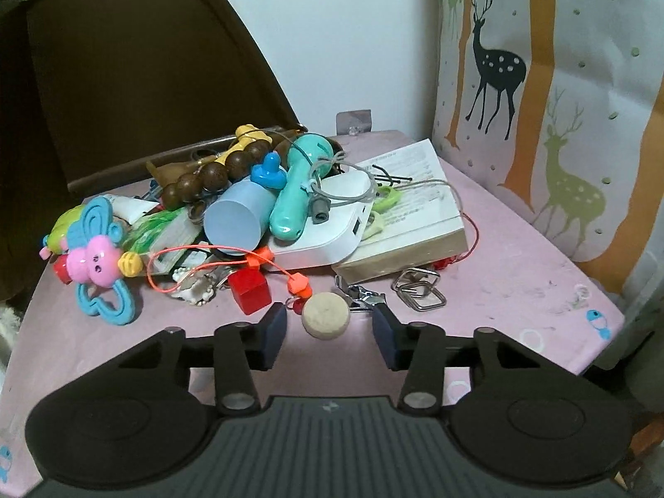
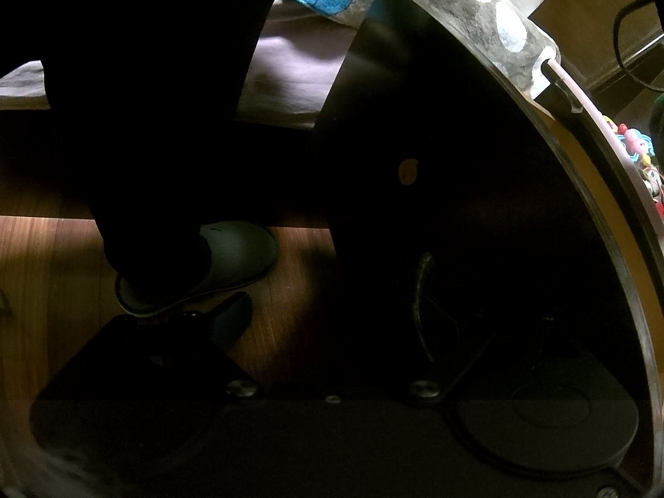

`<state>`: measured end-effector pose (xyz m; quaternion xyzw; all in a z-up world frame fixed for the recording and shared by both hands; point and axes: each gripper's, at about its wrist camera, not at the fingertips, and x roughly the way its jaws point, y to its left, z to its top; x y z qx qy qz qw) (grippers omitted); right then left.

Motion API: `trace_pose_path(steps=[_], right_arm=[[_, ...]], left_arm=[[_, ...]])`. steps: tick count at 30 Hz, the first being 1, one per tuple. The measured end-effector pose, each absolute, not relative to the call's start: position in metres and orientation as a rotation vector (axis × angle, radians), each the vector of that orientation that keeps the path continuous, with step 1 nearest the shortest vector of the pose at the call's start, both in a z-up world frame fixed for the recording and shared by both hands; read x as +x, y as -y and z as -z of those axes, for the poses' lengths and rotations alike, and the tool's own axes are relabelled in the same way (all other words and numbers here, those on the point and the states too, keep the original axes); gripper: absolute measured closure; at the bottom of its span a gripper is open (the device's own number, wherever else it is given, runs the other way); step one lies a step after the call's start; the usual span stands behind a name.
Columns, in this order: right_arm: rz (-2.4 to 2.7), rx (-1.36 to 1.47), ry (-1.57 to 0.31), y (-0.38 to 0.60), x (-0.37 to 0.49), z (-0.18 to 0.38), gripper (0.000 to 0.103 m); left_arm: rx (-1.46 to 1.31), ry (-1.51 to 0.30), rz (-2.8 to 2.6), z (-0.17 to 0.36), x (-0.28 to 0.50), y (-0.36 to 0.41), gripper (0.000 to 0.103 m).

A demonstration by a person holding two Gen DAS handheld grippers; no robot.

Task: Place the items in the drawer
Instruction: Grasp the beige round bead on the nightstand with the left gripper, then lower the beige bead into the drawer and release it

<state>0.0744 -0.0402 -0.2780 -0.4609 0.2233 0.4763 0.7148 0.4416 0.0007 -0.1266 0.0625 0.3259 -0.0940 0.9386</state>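
Left gripper (image 1: 330, 334) jaws sitting apart, round cork disc (image 1: 323, 314) lying flat between them on the table (image 1: 518, 274). Teal handheld toy (image 1: 296, 189) lying ahead, long axis running away from jaws. Right gripper (image 2: 332, 315) in dark; can't tell its jaws.

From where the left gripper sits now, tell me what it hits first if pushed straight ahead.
Most likely the round beige disc, lying between the open fingers of the left gripper at their tips. Just behind it sit the metal clip and orange beads.
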Motion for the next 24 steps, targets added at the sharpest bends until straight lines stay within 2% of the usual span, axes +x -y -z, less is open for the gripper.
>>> trace_pose_path(steps=[4, 5, 6, 24], right_arm=[[-1.054, -1.02, -0.495, 0.04, 0.074, 0.278, 0.013], [-1.054, -1.021, -0.495, 0.04, 0.074, 0.278, 0.013], [-1.054, -1.021, -0.496, 0.04, 0.074, 0.278, 0.013], [-1.055, -1.027, -0.497, 0.039, 0.075, 0.277, 0.013]], left_arm=[[0.12, -0.675, 0.184, 0.13, 0.446, -0.002, 0.065], [0.119, -0.676, 0.181, 0.131, 0.446, -0.003, 0.073], [0.119, -0.677, 0.178, 0.131, 0.445, -0.003, 0.078], [0.173, -0.676, 0.312, 0.109, 0.368, 0.019, 0.078]])
